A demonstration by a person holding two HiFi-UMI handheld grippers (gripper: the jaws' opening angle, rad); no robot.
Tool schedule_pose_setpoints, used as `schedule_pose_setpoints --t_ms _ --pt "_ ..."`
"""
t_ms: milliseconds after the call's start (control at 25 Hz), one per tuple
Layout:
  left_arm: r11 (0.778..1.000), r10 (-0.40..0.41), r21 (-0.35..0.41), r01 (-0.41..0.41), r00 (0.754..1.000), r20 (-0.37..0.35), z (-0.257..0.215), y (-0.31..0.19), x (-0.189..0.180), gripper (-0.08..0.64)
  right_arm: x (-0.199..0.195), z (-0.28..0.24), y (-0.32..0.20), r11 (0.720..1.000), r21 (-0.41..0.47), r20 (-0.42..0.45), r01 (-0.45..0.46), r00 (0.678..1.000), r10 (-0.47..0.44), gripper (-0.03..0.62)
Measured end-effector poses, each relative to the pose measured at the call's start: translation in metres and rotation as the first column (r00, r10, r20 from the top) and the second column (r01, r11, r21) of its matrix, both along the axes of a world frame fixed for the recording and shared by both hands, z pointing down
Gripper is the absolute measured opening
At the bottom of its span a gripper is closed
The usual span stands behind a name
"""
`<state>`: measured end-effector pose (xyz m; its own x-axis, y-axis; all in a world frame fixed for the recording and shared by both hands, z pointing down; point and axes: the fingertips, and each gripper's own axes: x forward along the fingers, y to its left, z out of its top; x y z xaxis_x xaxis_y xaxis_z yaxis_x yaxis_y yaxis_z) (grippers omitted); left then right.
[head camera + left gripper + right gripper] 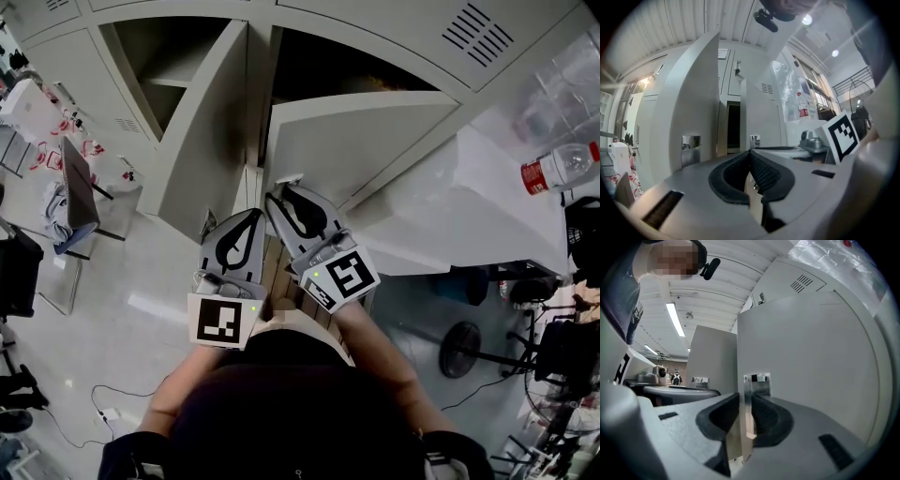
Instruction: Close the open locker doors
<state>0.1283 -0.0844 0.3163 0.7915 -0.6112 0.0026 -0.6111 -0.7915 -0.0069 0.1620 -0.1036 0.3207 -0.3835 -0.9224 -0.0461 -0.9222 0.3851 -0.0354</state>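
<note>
Notably, the right gripper [745,397] holds its jaws partly apart astride the edge of the open right locker door [811,371], while the left gripper [750,151], closed and empty, faces the open left locker door [693,103] above a pale floor [141,309].

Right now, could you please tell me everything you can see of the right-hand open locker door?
The right-hand locker door is a flat, pale grey panel, apparently painted metal, swung wide open from its dark compartment. A small shiny metal latch sits at its free edge. That thin, upright edge stands between the jaws of the right gripper; whether the pads press on it I cannot tell. The other open door stands beside it, apart.
</note>
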Motion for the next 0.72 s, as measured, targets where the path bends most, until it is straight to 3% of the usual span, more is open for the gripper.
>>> schedule_pose_setpoints --t_ms 720 --pt "0.993 -0.12 -0.006 0.12 0.993 -0.005 -0.004 -0.018 -0.003 0.003 0.004 -0.001 -0.023 1.0 0.011 -0.003 0.011 1.0 -0.011 0.057"
